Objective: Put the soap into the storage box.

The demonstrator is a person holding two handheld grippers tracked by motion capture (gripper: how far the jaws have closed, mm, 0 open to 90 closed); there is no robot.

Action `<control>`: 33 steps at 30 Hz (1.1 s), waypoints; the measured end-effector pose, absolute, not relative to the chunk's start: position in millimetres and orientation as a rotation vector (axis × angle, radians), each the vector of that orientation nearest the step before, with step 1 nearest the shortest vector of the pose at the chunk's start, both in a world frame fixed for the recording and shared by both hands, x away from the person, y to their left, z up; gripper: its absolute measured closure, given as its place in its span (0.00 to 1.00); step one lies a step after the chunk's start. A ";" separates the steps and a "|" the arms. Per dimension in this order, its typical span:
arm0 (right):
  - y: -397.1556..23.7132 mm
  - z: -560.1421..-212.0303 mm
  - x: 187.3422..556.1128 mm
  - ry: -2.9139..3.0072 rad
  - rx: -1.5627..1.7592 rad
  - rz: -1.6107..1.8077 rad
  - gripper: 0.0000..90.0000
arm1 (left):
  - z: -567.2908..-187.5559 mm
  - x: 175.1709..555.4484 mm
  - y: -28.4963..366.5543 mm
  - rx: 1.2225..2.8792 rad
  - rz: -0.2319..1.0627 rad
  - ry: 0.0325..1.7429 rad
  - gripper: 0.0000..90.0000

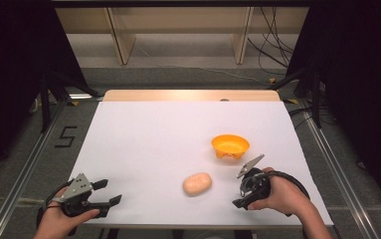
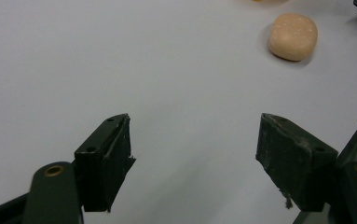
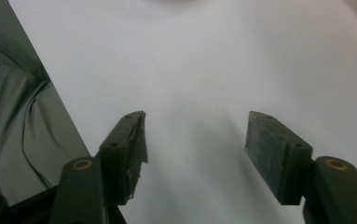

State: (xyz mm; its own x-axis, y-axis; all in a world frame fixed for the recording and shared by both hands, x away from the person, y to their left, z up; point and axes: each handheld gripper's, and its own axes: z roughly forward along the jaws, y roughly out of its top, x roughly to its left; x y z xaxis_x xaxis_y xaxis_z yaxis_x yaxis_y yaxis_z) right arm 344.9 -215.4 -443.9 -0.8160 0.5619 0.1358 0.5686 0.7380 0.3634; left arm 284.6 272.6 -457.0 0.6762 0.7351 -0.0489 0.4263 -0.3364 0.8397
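The pale peach rounded soft bun (image 1: 197,183) lies near the bench's (image 1: 143,139) near edge, between both empty grippers, fingers spread; probably squashy, it may roll from the right gripper (image 1: 241,188).

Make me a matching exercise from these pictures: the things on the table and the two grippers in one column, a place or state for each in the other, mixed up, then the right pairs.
Things:
1. orange bowl
2. peach bun
3. left gripper
4. right gripper

Places or states:
A. near the table's front left corner, jaws open on nothing
B. lies on the white sheet between the two grippers
C. stands farthest from the person
D. just in front of the bowl, jaws apart, nothing between them

Pairs: 1-C, 2-B, 3-A, 4-D
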 end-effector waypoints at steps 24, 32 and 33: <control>-169.4 -436.0 382.7 -3.188 -0.388 -0.170 0.35 | -458.4 284.6 271.2 1.967 0.424 0.903 0.29; -153.6 -432.9 392.2 -3.205 -0.277 -0.151 0.32 | -457.9 284.5 272.1 1.978 0.408 0.900 0.29; -151.3 -432.2 391.6 -3.195 -0.311 -0.140 0.31 | -457.8 284.8 272.4 1.981 0.415 0.896 0.29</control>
